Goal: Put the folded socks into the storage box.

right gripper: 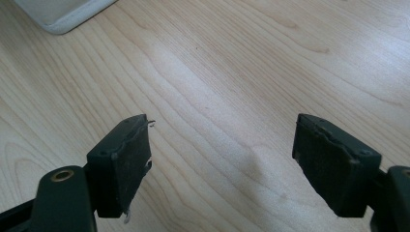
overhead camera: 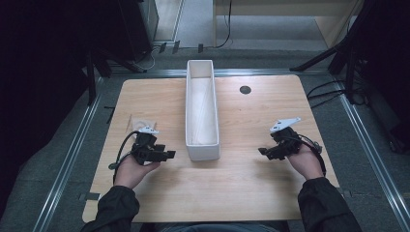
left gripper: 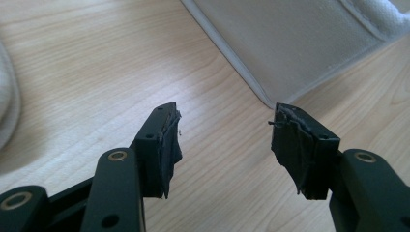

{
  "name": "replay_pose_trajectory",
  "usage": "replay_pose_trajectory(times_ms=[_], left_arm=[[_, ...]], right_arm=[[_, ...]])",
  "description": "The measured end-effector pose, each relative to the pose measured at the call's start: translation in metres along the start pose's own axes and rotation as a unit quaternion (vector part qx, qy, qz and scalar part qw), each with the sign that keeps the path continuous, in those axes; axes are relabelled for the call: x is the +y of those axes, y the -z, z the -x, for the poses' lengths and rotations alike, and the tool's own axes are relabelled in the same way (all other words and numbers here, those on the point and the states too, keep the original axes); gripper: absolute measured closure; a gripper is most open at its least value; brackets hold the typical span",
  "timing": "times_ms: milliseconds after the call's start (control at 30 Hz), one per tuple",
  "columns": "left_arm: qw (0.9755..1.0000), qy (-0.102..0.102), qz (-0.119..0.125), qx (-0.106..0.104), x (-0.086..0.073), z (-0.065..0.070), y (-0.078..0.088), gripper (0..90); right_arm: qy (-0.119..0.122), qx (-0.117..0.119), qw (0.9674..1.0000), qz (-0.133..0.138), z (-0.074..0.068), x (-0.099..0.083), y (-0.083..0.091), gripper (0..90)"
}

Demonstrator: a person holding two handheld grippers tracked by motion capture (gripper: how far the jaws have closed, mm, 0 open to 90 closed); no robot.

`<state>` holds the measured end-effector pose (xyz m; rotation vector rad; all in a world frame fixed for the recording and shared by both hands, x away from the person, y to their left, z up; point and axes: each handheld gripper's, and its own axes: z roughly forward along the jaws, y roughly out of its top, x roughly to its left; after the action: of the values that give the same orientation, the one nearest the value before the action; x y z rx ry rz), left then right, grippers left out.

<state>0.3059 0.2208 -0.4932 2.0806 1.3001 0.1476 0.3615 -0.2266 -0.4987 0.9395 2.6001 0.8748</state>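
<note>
A long white box [overhead camera: 202,112] lies lengthwise down the middle of the wooden table [overhead camera: 241,183]. My left gripper [overhead camera: 169,155] rests low at the box's left, near its front end, with its jaws pointing at the box. In the left gripper view that gripper [left gripper: 225,116] is open with bare wood between its jaws, and the box's wall [left gripper: 290,43] is close ahead. My right gripper [overhead camera: 264,152] sits to the right of the box and points left. In the right gripper view it [right gripper: 222,121] stands wide open over bare wood, with the box's corner [right gripper: 58,12] at top left.
A pale, crumpled item [overhead camera: 139,124] lies on the table just behind the left gripper; its white rounded edge [left gripper: 7,106] borders the left gripper view. A black round grommet [overhead camera: 245,89] sits in the tabletop at the back right. Dark stands and cables surround the table.
</note>
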Motion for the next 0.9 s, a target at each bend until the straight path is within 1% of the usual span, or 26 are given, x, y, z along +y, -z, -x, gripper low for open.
replay_pose_trajectory(times_ms=[67, 133, 167, 233, 333, 367, 433, 467, 633, 733, 767, 867, 900], left_arm=[[1.0, -0.001, 0.001, 0.003, 0.0003, -0.0002, 0.0005, 40.2], [1.0, 0.003, 0.0, 0.005, 0.0007, -0.0014, 0.001, 38.9], [1.0, 0.006, -0.002, 0.003, 0.0007, -0.0022, 0.0012, 38.3], [0.9999, 0.008, -0.001, 0.007, 0.0007, -0.003, 0.0018, 37.9], [0.9999, 0.014, -0.003, 0.005, 0.0007, -0.004, 0.0031, 38.3], [0.9998, 0.019, -0.001, 0.0, 0.0008, -0.0041, 0.0037, 40.1], [0.9998, 0.019, 0.003, -0.004, 0.0009, -0.0035, 0.0041, 40.2], [0.9998, 0.019, 0.0, -0.004, 0.001, -0.0032, 0.0032, 39.7], [0.9997, 0.021, -0.012, -0.003, 0.0002, -0.0041, 0.0016, 39.4], [0.9994, 0.03, -0.013, -0.009, -0.0001, -0.0053, 0.0024, 40.4], [0.9993, 0.035, -0.014, -0.009, -0.0003, -0.0056, 0.0025, 40.2], [0.9992, 0.036, -0.018, -0.004, -0.0004, -0.0065, 0.0027, 39.4], [0.999, 0.041, -0.017, -0.003, -0.0001, -0.0073, 0.0029, 38.8]], right_arm=[[0.0, 0.0, 1.0, -0.002, -0.0001, -0.0002, -0.0003, 21.3], [0.002, -0.001, 1.0, -0.002, 0.0004, -0.0003, -0.0009, 21.3], [0.001, -0.001, 1.0, -0.003, 0.0003, -0.0003, -0.001, 21.3], [-0.002, 0.0, 1.0, -0.004, 0.0, -0.0004, -0.0006, 21.3], [-0.005, 0.001, 1.0, -0.001, 0.0003, -0.0003, -0.0002, 21.3], [-0.005, -0.001, 1.0, -0.001, 0.0001, -0.0002, -0.0003, 21.1], [-0.003, -0.003, 1.0, -0.001, 0.0001, -0.0003, -0.0004, 20.7], [0.0, -0.005, 1.0, 0.004, 0.0, -0.0001, -0.0005, 19.9], [-0.002, -0.007, 0.9999, 0.008, -0.0007, 0.0004, -0.0008, 19.8], [-0.002, -0.006, 0.9999, 0.009, -0.0014, 0.0006, -0.0008, 19.8], [-0.002, -0.007, 0.9999, 0.007, -0.0012, 0.0005, -0.0007, 19.8], [-0.001, -0.007, 1.0, 0.005, -0.0009, 0.0003, -0.0009, 19.8], [-0.001, -0.009, 1.0, 0.002, -0.0016, 0.0003, -0.0011, 19.5]])
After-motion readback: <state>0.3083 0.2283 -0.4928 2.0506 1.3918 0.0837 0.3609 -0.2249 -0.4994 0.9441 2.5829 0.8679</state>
